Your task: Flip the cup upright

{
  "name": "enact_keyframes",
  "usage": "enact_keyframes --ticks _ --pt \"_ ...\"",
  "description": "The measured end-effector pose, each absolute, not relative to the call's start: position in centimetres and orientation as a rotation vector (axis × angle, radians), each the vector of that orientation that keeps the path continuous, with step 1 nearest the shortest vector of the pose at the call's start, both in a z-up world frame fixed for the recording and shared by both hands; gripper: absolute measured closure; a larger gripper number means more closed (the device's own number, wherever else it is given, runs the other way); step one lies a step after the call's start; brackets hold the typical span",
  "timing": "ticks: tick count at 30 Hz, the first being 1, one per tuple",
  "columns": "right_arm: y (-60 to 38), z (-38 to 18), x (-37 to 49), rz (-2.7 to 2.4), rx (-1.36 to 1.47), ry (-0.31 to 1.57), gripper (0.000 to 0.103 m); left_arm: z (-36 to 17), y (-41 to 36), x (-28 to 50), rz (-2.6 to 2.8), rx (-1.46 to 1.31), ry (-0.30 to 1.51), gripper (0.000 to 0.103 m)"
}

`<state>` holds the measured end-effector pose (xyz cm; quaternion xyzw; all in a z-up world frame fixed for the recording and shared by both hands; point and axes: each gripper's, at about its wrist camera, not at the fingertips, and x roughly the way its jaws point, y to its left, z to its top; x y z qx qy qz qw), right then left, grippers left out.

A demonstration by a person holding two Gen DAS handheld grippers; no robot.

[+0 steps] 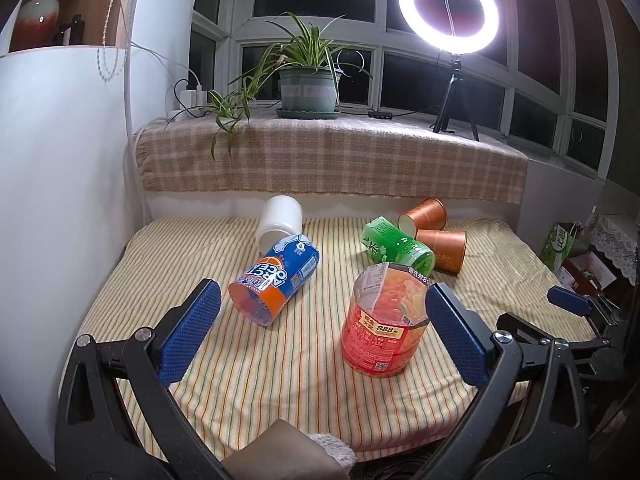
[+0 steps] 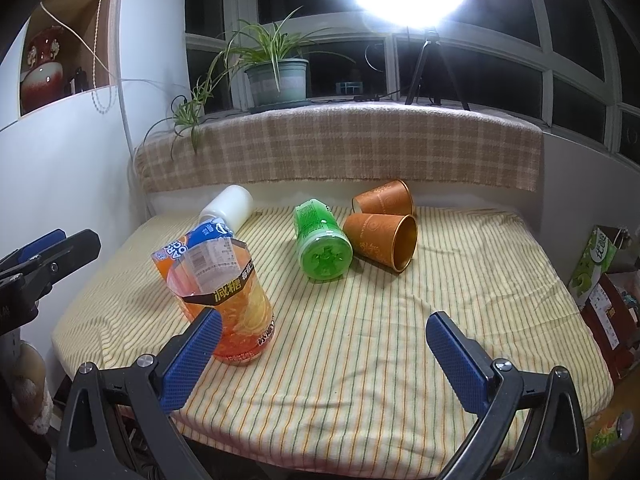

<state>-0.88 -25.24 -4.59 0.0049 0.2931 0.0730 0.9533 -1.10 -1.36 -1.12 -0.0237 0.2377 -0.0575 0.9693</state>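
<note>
Left wrist view: red cut-bottle cup (image 1: 382,320) stands upright; Arctic Ocean cup (image 1: 276,282), green cup (image 1: 400,246), white cup (image 1: 279,220), two orange paper cups (image 1: 442,249) lie tipped. Left gripper (image 1: 320,334) and right gripper (image 2: 324,360) fingers wide, empty.

1. Cut-bottle cups: 3 total. One red/orange (image 1: 382,320), standing near; one blue-orange (image 1: 276,278), lying left; one green (image 1: 398,246), lying far.
2. Brown paper cups: 2, one (image 1: 426,214) and another (image 1: 444,248), both lying far right.
3. White cup (image 1: 280,220): 1, far left.
4. Potted plant (image 1: 308,80): 1.
5. Ring light (image 1: 448,10): 1.
</note>
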Motion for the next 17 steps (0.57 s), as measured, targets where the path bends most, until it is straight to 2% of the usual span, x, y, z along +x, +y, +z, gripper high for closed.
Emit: enact_keyframes --ticks 17 --pt "-24.38 -5.48 -0.41 0.172 -0.003 0.621 0.000 -1.68 -1.06 -0.41 -0.095 -0.049 0.483 0.000"
